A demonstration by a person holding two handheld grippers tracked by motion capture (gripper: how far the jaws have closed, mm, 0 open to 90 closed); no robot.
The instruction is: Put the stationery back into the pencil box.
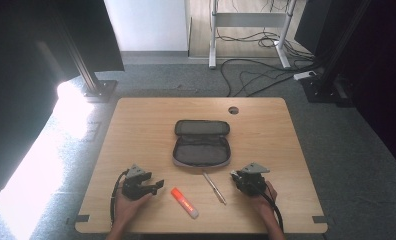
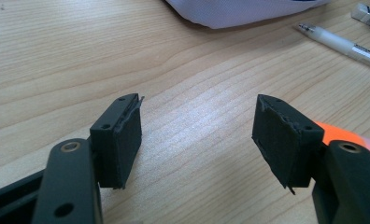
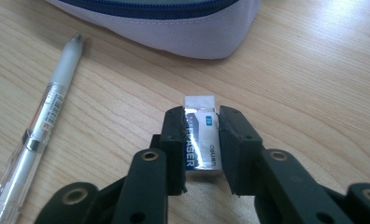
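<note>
An open grey pencil case [image 1: 202,145] lies in the middle of the wooden table [image 1: 136,125]. My right gripper [image 3: 200,114] rests on the table just in front of the case's white rim [image 3: 174,28], its pads pressed against both sides of a small white eraser [image 3: 201,144] in a printed sleeve. A clear white pen [image 3: 43,126] lies to the left of that gripper. My left gripper [image 2: 199,130] stands open low over bare wood with nothing between its jaws. An orange and white marker [image 2: 342,135] lies just behind its right jaw.
In the high view the marker [image 1: 184,202] and the pen [image 1: 214,187] lie between the left gripper [image 1: 158,185] and the right gripper [image 1: 238,177], near the front edge. A round cable hole [image 1: 233,110] sits at the back of the table. Cables [image 1: 256,75] lie on the floor beyond.
</note>
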